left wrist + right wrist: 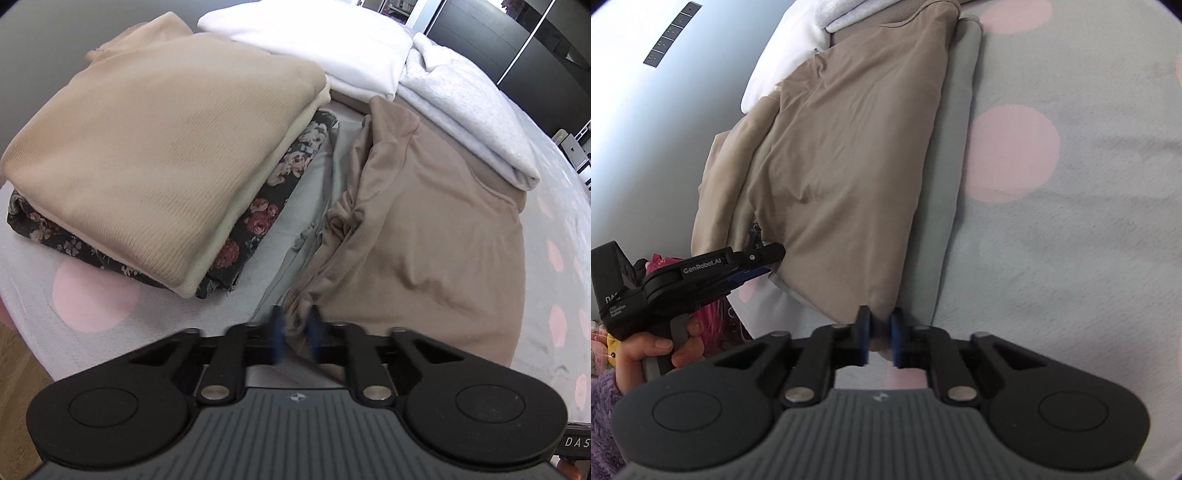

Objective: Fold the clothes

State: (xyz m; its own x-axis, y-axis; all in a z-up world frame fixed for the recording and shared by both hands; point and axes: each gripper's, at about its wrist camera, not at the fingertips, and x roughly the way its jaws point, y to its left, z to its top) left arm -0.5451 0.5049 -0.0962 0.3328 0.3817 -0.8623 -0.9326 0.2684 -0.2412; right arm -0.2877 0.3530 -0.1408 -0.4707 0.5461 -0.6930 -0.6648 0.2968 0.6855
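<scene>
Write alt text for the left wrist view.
The left tongs pinch a bunched edge of a tan garment spread on a polka-dot bedspread. Left of it sits a folded stack, a beige sweater over floral fabric; white and grey clothes lie behind.

Left gripper (295,332) fingers motion-blurred in its own view; tan shirt (424,236) corner between them, contact smeared. Grey garment (325,177) mostly buried under the tan shirt, only a left strip shows. Floral piece (273,192) and cream layer (295,122) hidden under the beige sweater (159,140), edges only. White garment (317,40) cut off at the far frame edge. In the right view, right gripper (880,338) pads cover the shirt's near corner. Hand (661,350) partly behind the right gripper body, pink item (713,317) behind it unidentifiable. Bed (1089,240) runs out of frame.
</scene>
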